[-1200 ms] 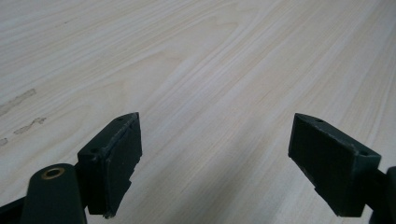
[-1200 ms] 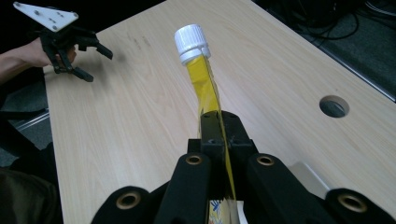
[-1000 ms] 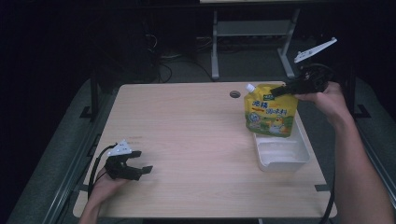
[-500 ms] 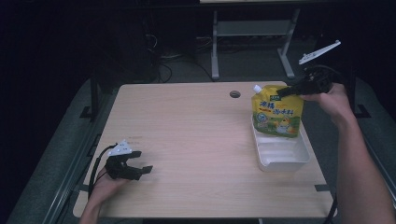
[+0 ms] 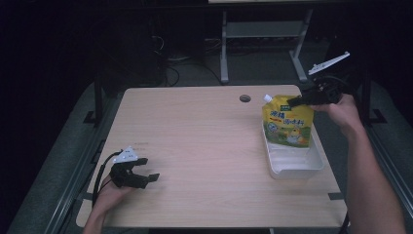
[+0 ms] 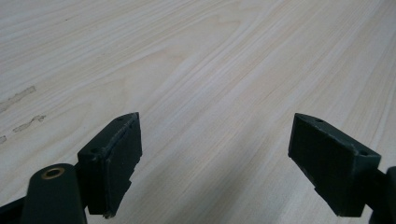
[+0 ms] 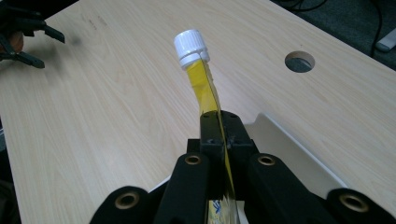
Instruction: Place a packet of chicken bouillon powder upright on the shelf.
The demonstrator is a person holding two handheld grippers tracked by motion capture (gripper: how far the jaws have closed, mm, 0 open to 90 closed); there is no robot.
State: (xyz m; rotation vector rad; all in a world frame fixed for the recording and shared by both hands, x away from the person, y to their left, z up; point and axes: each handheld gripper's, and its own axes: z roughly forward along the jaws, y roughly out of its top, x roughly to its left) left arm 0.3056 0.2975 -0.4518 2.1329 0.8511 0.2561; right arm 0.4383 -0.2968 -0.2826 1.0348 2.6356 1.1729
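While the left gripper [image 5: 148, 170] sat low near the front left corner of the table [image 5: 195, 141], its jaws were spread wide apart with nothing between them, just bare light wood grain showing through the gap in the left gripper view. The left hand [image 5: 109, 192] was wrapped around it right at the front edge, cable looping off toward the left edge.

Over on the right side, the right gripper [image 5: 298, 101] was clamped tight on the top edge of a yellow pouch [image 5: 288, 122], the kind with a white screw cap [image 5: 266, 98] on a corner spout. In the right gripper view you could see the thin yellow film [image 7: 210, 95] pinched flat between the two jaws, with the cap [image 7: 190, 46] sticking up past them. The pouch hung upright from that grip, its bottom down inside a white tray [image 5: 311, 165] that sat along the right edge of the table, closer to the far right corner than the front one. Whether the pouch bottom actually touched the tray floor, couldn't tell.

There was a round cable hole [image 5: 245, 98] in the tabletop near the far edge, just left of the pouch.
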